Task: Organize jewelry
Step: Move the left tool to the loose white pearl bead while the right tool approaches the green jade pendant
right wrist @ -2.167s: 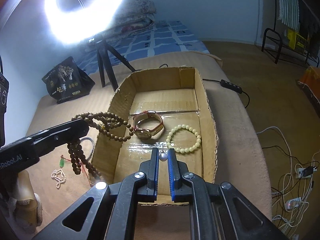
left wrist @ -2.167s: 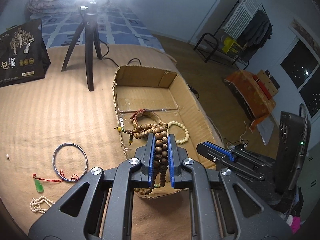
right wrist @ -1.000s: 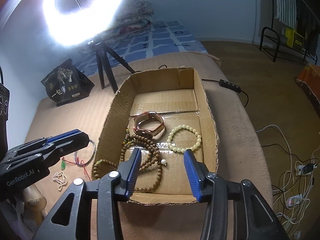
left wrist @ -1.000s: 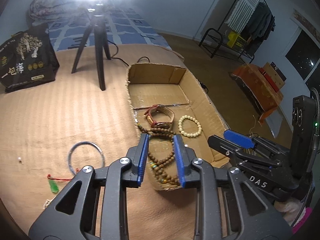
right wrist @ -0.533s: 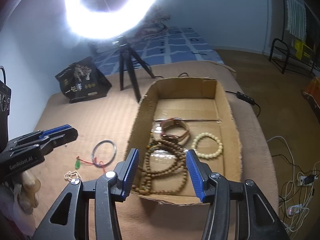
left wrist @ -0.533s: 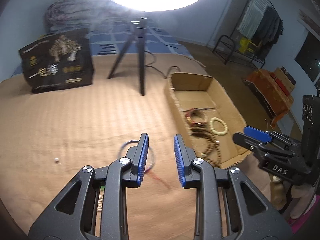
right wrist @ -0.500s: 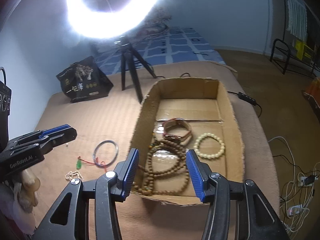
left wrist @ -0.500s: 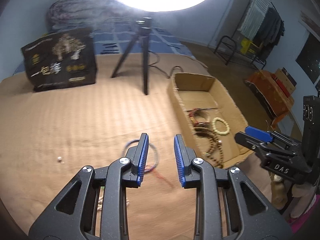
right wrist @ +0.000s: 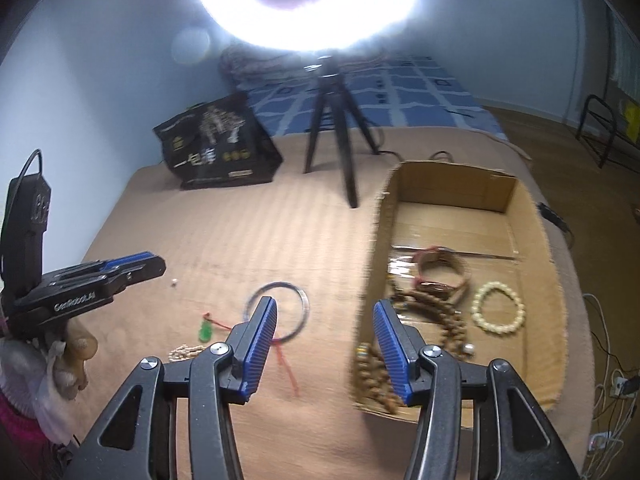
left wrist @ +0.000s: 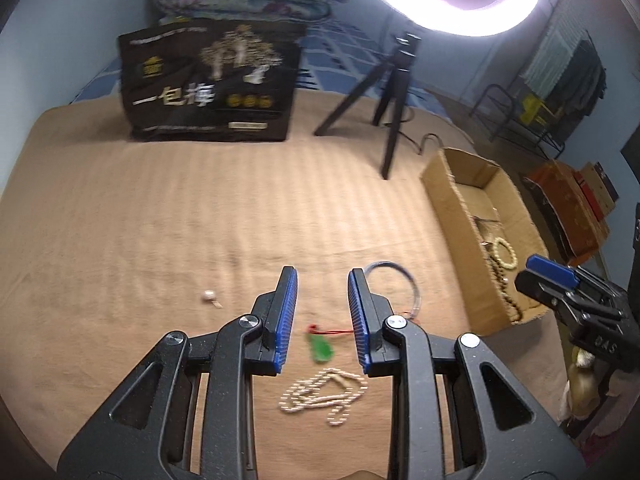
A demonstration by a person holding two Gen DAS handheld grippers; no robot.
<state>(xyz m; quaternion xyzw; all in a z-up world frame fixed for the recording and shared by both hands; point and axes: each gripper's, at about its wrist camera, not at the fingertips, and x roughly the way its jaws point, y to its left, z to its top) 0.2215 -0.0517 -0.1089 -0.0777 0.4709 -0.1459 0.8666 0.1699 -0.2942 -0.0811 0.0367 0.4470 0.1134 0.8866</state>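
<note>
Lining up on the loose pieces left outside the box

We hold both grippers empty, left gripper [left wrist: 322,314] spread over the green pendant [left wrist: 320,347] on its red cord, right gripper [right wrist: 322,346] wide beside the cardboard box [right wrist: 538,240]; we should pinch the cord, not the slick stone (thin bangle [left wrist: 394,286] and limp pearl strand [left wrist: 324,394] lie nearby on ribbed cloth).

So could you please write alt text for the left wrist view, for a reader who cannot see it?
The open left gripper hangs over a tan blanket, above a green pendant and a pearl strand. A bangle lies just right of its fingers, and a cardboard box with bracelets sits further right.
</note>
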